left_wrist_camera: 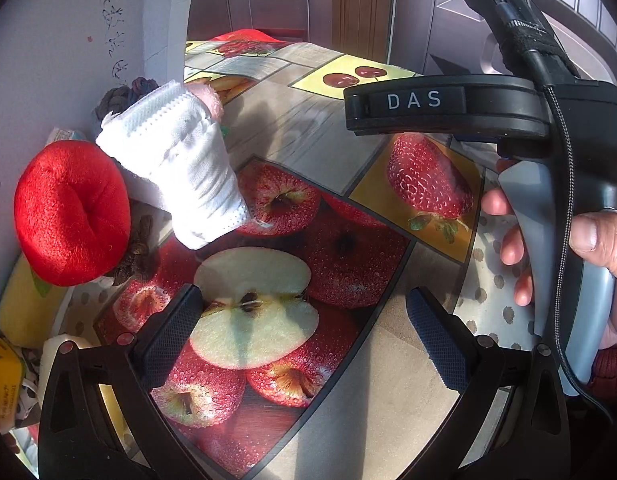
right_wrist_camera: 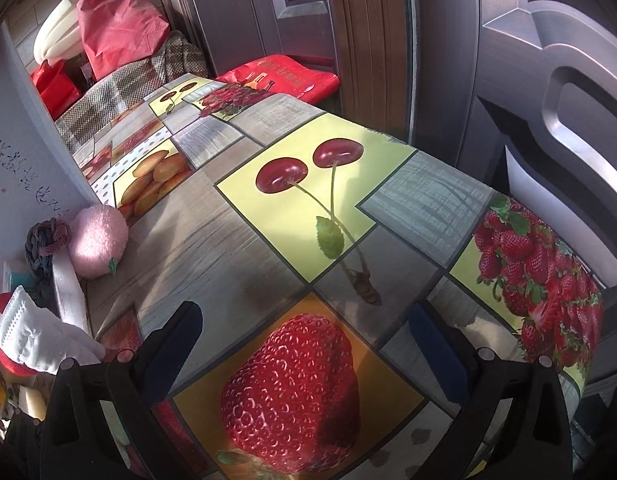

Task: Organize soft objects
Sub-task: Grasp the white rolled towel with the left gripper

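A red plush apple (left_wrist_camera: 70,210) lies at the table's left edge by the wall. A white folded cloth pad (left_wrist_camera: 180,160) leans against it; it also shows in the right wrist view (right_wrist_camera: 36,336). A pink plush peach (right_wrist_camera: 97,240) sits behind them by the wall, with a knotted grey rope (right_wrist_camera: 44,240) beside it. My left gripper (left_wrist_camera: 304,328) is open and empty above the printed apple picture, right of the soft pile. My right gripper (right_wrist_camera: 308,344) is open and empty above the printed strawberry; its body shows in the left wrist view (left_wrist_camera: 468,108), held by a hand.
The table carries a fruit-print cloth (right_wrist_camera: 348,208). A white wall (left_wrist_camera: 48,60) with writing runs along the left. A yellow sponge (left_wrist_camera: 20,304) and small packets lie at the lower left. Red bags (right_wrist_camera: 116,28) and a red mat (right_wrist_camera: 284,76) sit beyond the far end, by metal doors.
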`<state>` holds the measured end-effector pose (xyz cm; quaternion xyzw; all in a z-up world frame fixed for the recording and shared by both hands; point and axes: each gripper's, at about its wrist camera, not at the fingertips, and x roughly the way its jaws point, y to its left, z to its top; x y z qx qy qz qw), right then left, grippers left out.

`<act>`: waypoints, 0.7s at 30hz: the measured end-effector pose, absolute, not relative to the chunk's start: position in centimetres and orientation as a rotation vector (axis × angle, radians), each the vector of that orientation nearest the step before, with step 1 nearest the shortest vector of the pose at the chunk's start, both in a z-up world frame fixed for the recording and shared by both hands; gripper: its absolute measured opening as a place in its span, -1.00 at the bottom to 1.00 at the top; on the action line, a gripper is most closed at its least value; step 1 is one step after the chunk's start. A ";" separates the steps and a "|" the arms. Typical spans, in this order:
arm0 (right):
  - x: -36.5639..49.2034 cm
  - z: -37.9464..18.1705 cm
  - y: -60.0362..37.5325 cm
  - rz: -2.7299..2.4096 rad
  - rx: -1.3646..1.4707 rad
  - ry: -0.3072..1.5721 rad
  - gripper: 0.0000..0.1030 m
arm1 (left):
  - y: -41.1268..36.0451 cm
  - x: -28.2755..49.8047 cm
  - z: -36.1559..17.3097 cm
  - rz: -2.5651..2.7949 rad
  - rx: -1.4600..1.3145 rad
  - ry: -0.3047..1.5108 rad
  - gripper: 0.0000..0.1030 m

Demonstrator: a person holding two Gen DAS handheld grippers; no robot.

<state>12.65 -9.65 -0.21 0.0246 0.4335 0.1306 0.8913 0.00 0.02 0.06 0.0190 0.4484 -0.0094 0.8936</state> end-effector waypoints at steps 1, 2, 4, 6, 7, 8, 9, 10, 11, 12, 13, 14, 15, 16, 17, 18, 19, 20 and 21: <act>12.7 -0.2 -9.6 0.272 0.051 0.900 1.00 | 0.0 0.0 0.1 -0.020 0.039 0.930 0.99; 12.7 -0.2 -9.6 0.274 0.051 0.900 1.00 | 0.0 0.0 0.1 -0.020 0.040 0.930 0.99; 12.7 -0.2 -9.5 0.276 0.051 0.900 1.00 | -0.1 0.1 -0.2 -0.020 0.040 0.930 0.99; 12.6 -0.2 -9.5 0.275 0.050 0.900 1.00 | 0.0 0.1 -0.2 -0.020 0.039 0.930 0.99; 12.6 -0.2 -9.5 0.275 0.049 0.900 1.00 | 0.0 0.1 -0.2 -0.020 0.039 0.930 0.99; 12.6 -0.2 -9.4 0.276 0.046 0.900 1.00 | 0.0 0.1 -0.2 -0.020 0.039 0.930 0.99; 12.6 -0.2 -9.3 0.277 0.043 0.901 1.00 | 0.0 0.1 -0.2 -0.020 0.039 0.930 0.99; 12.6 -0.2 -9.2 0.277 0.039 0.902 1.00 | 0.0 0.1 -0.2 -0.020 0.039 0.930 0.99; 12.6 -0.3 -9.2 0.277 0.034 0.902 1.00 | 0.0 0.1 -0.2 -0.020 0.039 0.930 0.99; 12.6 -0.3 -9.0 0.275 0.027 0.904 1.00 | 0.0 0.1 -0.2 -0.021 0.039 0.930 0.99; 12.6 -0.3 -8.9 0.274 0.021 0.905 1.00 | 0.0 0.1 -0.2 -0.021 0.039 0.930 0.99; 12.7 -0.3 -8.9 0.273 0.016 0.907 1.00 | 0.0 0.1 -0.2 -0.021 0.039 0.930 0.99; 12.7 -0.3 -8.9 0.273 0.012 0.908 1.00 | 0.0 0.1 -0.2 -0.020 0.039 0.930 0.99; 12.7 -0.4 -8.9 0.272 0.011 0.908 1.00 | 0.0 0.1 -0.2 -0.020 0.039 0.930 0.99; 12.7 -0.4 -9.0 0.272 0.011 0.908 1.00 | 0.0 0.1 -0.2 -0.020 0.039 0.930 0.99; 12.8 -0.4 -9.0 0.272 0.010 0.909 1.00 | 0.0 0.1 -0.2 -0.020 0.039 0.930 0.99; 12.8 -0.4 -9.0 0.271 0.008 0.909 1.00 | 0.0 0.1 -0.2 -0.020 0.039 0.930 0.99; 12.8 -0.4 -9.0 0.270 0.004 0.911 1.00 | 0.0 0.1 -0.2 -0.020 0.039 0.930 0.99; 12.8 -0.4 -9.0 0.269 0.001 0.911 1.00 | 0.0 0.1 -0.2 -0.020 0.039 0.930 0.99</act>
